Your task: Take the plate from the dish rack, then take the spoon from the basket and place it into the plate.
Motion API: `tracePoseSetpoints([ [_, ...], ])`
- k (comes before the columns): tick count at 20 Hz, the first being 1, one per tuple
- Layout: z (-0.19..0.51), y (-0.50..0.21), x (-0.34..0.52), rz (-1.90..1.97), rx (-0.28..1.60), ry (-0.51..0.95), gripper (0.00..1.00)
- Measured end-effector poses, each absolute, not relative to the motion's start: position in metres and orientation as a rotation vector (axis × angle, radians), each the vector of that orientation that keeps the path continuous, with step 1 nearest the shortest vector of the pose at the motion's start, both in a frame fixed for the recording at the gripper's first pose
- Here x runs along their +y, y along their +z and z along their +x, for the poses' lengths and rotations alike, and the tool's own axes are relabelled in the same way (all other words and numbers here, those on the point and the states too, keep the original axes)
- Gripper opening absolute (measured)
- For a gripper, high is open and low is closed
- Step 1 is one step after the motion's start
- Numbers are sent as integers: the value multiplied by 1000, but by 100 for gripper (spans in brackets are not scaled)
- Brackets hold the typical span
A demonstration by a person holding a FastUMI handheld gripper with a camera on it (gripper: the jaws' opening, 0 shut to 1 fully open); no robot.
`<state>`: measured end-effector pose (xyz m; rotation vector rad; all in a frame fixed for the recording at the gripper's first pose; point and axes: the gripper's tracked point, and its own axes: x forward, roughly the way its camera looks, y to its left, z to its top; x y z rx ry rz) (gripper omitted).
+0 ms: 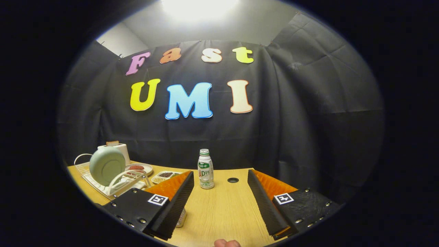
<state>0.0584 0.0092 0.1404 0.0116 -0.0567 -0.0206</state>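
Gripper view: the pale green plate [107,165] stands on edge in the white dish rack [103,187], off beyond and outside the left finger, at the far left of the wooden table [219,209]. I can't make out the spoon or its basket with any certainty from here. The gripper [219,181] is spread wide with nothing between its fingers, only bare tabletop. Just ahead of the fingers, a little toward the left one, a small white bottle [205,169] with a green cap stands upright. Near it is a round dark hole [233,180] in the table. Behind the rack sits a white toaster [118,149], and beside it a small plate of food [139,168] and a divided tray [166,176] of grains.
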Motion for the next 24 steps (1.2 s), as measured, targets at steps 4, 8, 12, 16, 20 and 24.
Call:
tracePoseSetpoints([
  [4,41,196,37,-15,-68,-28,96],
  [8,33,227,75,16,-61,-16,97],
  [12,38,249,109,57,-57,-9,97],
  [16,44,261,138,58,-46,6,97],
  [20,49,266,161,66,-26,11,97],
  [24,58,268,189,61,23,40,96],
])
